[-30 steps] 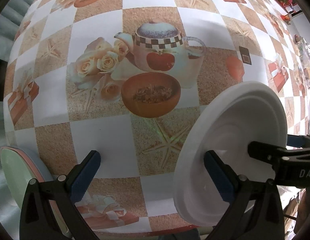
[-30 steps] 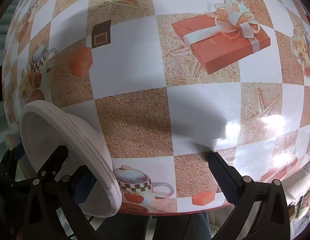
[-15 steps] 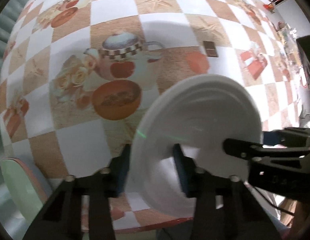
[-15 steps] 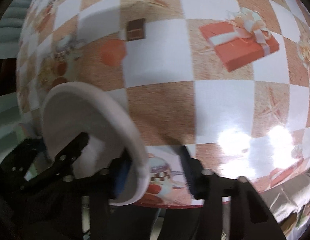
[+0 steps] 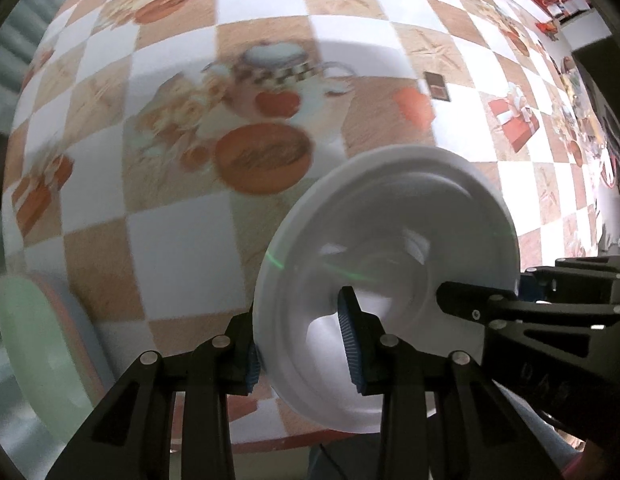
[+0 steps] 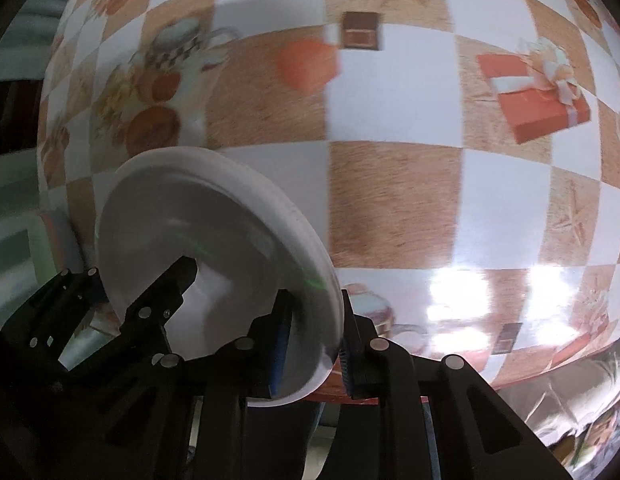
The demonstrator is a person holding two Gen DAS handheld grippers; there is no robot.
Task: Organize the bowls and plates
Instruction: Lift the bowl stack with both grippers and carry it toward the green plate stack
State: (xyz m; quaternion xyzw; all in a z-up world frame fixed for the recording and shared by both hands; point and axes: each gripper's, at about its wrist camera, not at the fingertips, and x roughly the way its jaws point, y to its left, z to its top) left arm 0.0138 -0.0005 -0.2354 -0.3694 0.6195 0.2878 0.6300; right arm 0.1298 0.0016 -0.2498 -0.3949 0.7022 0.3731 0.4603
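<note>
At the far left edge of the left wrist view a stack of pastel plates (image 5: pixel 38 340) sits low in the frame, green on top. Right of it, in the lower centre, the left claw (image 5: pixel 306 344) is clenched on the near rim of a tilted white plate (image 5: pixel 389 240) held above the checkered tabletop (image 5: pixel 182 240), while the right claw (image 5: pixel 509 308) reaches in from the lower right edge. In the right wrist view the white plate (image 6: pixel 198 240) fills the lower left, the left claw (image 6: pixel 150 304) coming across its face from the left and the right claw (image 6: pixel 310 340) clamping its rim edge-on at bottom centre, with the tabletop (image 6: pixel 469 208) beyond.
</note>
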